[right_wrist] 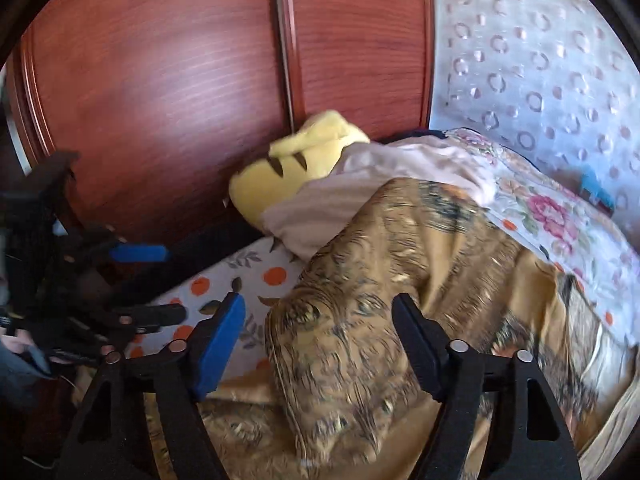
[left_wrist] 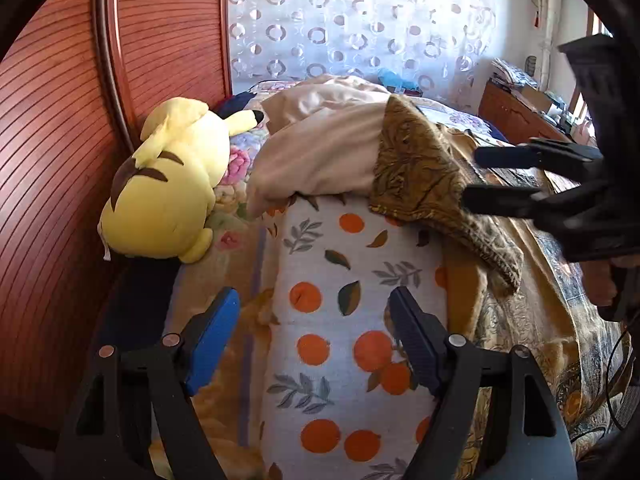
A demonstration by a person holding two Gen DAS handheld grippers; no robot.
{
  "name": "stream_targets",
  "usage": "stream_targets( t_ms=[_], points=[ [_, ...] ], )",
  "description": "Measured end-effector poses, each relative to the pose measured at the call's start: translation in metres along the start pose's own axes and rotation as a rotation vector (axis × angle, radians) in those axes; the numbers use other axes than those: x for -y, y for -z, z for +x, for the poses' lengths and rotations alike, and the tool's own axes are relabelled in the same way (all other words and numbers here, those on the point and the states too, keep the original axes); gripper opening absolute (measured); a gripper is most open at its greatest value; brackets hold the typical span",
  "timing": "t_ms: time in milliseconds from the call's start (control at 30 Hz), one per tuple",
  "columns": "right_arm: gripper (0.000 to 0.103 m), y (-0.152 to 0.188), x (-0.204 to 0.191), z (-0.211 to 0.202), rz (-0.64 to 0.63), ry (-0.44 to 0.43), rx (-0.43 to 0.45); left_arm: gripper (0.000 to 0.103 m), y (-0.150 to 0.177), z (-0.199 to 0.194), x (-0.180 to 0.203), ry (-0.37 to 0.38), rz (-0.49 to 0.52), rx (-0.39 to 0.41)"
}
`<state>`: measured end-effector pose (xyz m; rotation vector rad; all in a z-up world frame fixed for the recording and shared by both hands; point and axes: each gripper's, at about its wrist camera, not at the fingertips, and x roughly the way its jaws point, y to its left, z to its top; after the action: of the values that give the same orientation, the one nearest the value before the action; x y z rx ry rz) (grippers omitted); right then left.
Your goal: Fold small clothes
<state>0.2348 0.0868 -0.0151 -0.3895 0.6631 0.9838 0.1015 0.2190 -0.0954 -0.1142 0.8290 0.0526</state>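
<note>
A brown-gold patterned cloth (left_wrist: 420, 168) lies crumpled on the bed, draped over a white fabric with orange fruit print (left_wrist: 340, 320). A cream garment (left_wrist: 320, 148) lies bunched behind it. My left gripper (left_wrist: 316, 336) is open and empty, hovering over the orange-print fabric. My right gripper (right_wrist: 320, 336) is open and empty, just above the brown-gold cloth (right_wrist: 400, 260). The right gripper also shows at the right of the left wrist view (left_wrist: 472, 178), open near the cloth's edge. The left gripper shows at the left of the right wrist view (right_wrist: 168, 284).
A yellow plush toy (left_wrist: 168, 184) lies against the red-brown wooden headboard (left_wrist: 60, 120). A patterned lace curtain (left_wrist: 360, 20) hangs behind the bed. A wooden desk with clutter (left_wrist: 528, 108) stands at the far right. A floral bedspread (right_wrist: 560, 220) covers the bed.
</note>
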Motion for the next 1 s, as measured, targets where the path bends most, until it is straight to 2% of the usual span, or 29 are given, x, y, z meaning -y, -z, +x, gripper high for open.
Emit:
stream_targets(
  t_ms=[100, 167, 233, 267, 333, 433, 533, 600, 667, 700, 767, 867, 1000],
  points=[
    [0.049, -0.002, -0.001, 0.020, -0.037, 0.020, -0.050, 0.078, 0.003, 0.002, -0.001, 0.008, -0.006, -0.006],
    [0.009, -0.005, 0.000, 0.025, -0.050, 0.019, -0.062, 0.078, 0.004, 0.004, 0.001, 0.014, -0.004, -0.010],
    [0.004, -0.006, 0.009, 0.022, -0.035, -0.019, -0.039, 0.078, 0.004, 0.006, 0.005, 0.025, 0.000, -0.012],
    [0.003, -0.005, 0.017, 0.013, -0.006, -0.046, 0.002, 0.078, 0.003, 0.006, 0.007, 0.033, 0.004, -0.011],
    [0.003, -0.005, 0.029, -0.003, 0.043, -0.042, 0.060, 0.078, 0.003, 0.007, 0.015, 0.048, 0.013, -0.009],
    [0.003, 0.014, 0.064, -0.032, 0.163, 0.027, 0.105, 0.078, 0.001, 0.008, 0.025, 0.076, 0.025, -0.005],
    [0.004, 0.042, 0.095, -0.035, 0.278, 0.149, 0.021, 0.078, -0.001, 0.010, 0.037, 0.105, 0.045, -0.005],
    [0.011, 0.061, 0.117, -0.028, 0.324, 0.265, -0.073, 0.078, -0.002, 0.012, 0.044, 0.119, 0.059, -0.005],
    [0.025, 0.072, 0.133, -0.031, 0.365, 0.309, -0.083, 0.078, -0.003, 0.014, 0.048, 0.130, 0.069, -0.006],
    [0.029, 0.074, 0.138, -0.032, 0.383, 0.305, -0.078, 0.078, -0.003, 0.015, 0.052, 0.134, 0.077, -0.008],
    [0.052, 0.072, 0.140, -0.035, 0.386, 0.313, -0.057, 0.078, -0.004, 0.016, 0.057, 0.139, 0.089, -0.016],
    [0.057, 0.065, 0.133, -0.037, 0.356, 0.273, -0.003, 0.078, -0.003, 0.020, 0.064, 0.128, 0.114, -0.027],
    [0.058, 0.053, 0.115, -0.016, 0.254, 0.230, -0.011, 0.078, -0.003, 0.026, 0.064, 0.111, 0.114, -0.038]
  ],
)
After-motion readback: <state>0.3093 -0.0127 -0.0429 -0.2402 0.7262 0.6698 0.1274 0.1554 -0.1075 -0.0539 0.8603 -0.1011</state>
